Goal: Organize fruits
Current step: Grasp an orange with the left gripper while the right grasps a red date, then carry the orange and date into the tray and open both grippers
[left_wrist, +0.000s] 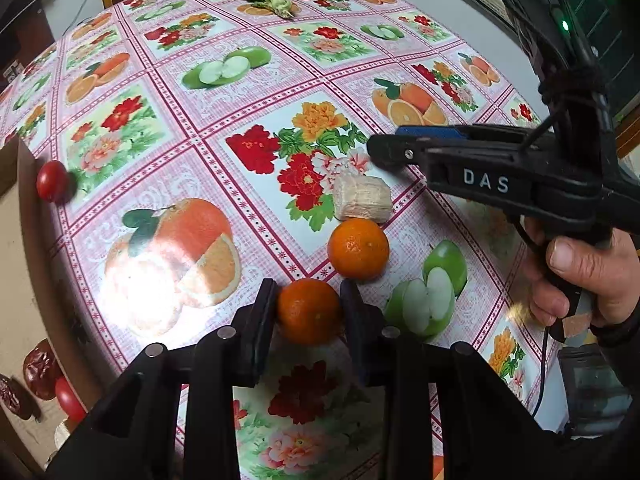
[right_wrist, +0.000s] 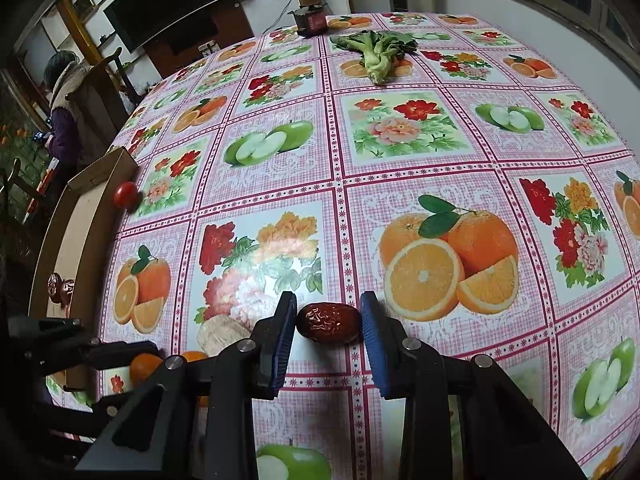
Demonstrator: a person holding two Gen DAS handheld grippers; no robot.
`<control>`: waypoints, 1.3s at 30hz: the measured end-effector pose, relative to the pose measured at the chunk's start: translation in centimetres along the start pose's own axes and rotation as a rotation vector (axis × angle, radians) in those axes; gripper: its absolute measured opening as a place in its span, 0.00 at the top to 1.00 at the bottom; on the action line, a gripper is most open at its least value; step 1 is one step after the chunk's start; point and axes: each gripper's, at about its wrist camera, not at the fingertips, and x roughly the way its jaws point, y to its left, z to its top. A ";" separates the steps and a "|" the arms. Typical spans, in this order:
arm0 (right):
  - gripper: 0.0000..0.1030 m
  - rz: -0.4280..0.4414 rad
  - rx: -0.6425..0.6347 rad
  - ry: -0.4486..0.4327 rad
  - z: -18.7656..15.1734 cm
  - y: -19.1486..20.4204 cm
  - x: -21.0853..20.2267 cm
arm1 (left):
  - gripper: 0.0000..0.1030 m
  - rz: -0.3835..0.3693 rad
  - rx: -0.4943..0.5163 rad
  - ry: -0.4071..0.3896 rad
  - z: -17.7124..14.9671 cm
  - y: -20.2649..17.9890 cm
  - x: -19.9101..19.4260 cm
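Two mandarins sit near the front of the table's fruit-and-flower oilcloth (left_wrist: 248,92): the left gripper (left_wrist: 308,312) is clenched on the nearer mandarin (left_wrist: 309,310), and the second mandarin (left_wrist: 358,249) rests just beyond it, touching a pale ginger chunk (left_wrist: 362,199). The right gripper (right_wrist: 329,326) grips a wrinkled red date (right_wrist: 329,324) lying on the cloth. At the left edge, a cherry tomato (right_wrist: 126,195) lies against a cardboard box (right_wrist: 86,216) that holds more dates (right_wrist: 60,288). A leafy green vegetable (right_wrist: 376,50) lies far across the table.
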 end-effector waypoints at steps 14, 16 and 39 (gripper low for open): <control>0.68 0.089 -0.012 -0.075 -0.7 3.5 -5.0 | 0.72 -0.014 -0.096 -0.106 -1.1 2.6 -4.9; 0.68 0.105 -0.022 -0.078 -0.8 4.4 -5.4 | 0.72 -0.010 -0.109 -0.115 -1.4 3.1 -5.5; 0.68 0.226 -0.176 -0.062 -0.4 14.9 -5.1 | 0.71 0.043 -0.246 -0.176 -6.0 10.2 -10.1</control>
